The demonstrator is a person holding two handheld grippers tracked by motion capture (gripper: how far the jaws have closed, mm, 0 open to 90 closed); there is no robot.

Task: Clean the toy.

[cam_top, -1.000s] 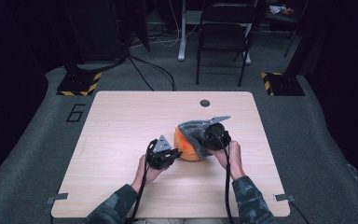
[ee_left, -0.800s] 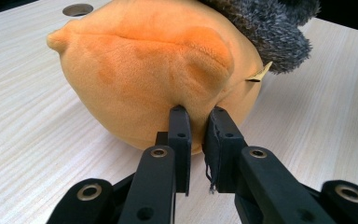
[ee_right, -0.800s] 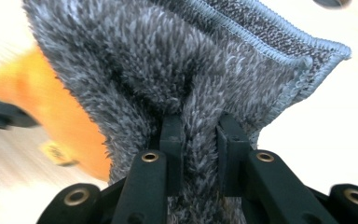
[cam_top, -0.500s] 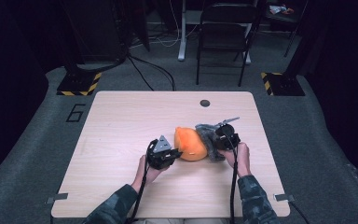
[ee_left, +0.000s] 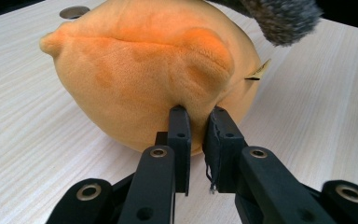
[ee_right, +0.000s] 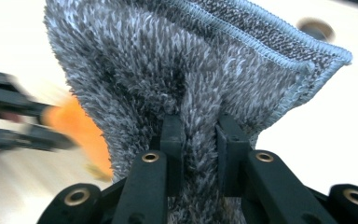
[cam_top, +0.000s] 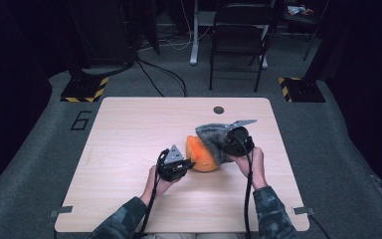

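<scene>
- Round orange plush toy (cam_top: 202, 155) sits mid-surface, slightly right of centre, on the pale wood surface (cam_top: 129, 129).
- Left gripper (cam_top: 178, 167) is clamped on a pinch of the toy's near-left side.
- Right gripper (cam_top: 235, 141) is clamped on the fuzzy grey cloth (cam_top: 214, 137), draped over the toy's right side.
- Judgement: wipe or cover is partway; most orange is exposed.
- Far edge: cable hole (cam_top: 219, 109). Nothing obstructs.

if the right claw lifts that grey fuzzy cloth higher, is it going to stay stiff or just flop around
The grey cloth will likely flop: it bunches into folds where the right claw pinches it and drapes over the orange plush. It is probably light, being thin with a stitched hem. Its shaggy pile should resist slipping.
</scene>
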